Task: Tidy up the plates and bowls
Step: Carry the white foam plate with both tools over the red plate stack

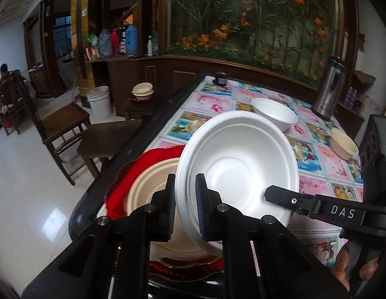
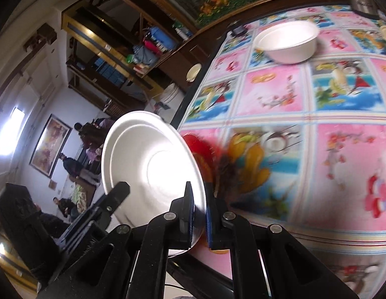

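Nearest in the left wrist view, the left tongs (image 1: 185,199) are clamped on the rim of a white foam plate with a raised edge (image 1: 239,169), which stands tilted on edge above the tabletop (image 1: 330,164); its lower rim is cut off behind the finger mounts. In the right wrist view, the right tongs (image 2: 199,214) pinch the same plate (image 2: 150,167) at another part of its rim, one blue-padded finger on each face. One black finger of the right tongs (image 1: 287,196) crosses the plate's lower right in the left view, and a black finger of the left tongs (image 2: 113,196) shows at the plate's left in the right view.

Just behind the plate lies a beige paper bowl (image 1: 148,186) nested on a red fluted plate (image 1: 153,159), both largely hidden by the plate and tongs; in the right view the red plate (image 2: 198,144) is only a blurred sliver, so its edge is probably near the tabletop's corner, though that cannot be made out.

Farther on, a white foam bowl (image 1: 275,112) (image 2: 287,41) stands upright on the flowered tablecloth. To its right sits a small beige paper bowl (image 1: 343,144), tipped slightly and cut off at the frame edge in the right view. Beyond stand a steel thermos jug (image 1: 329,89) and a small dark jar (image 1: 220,78).
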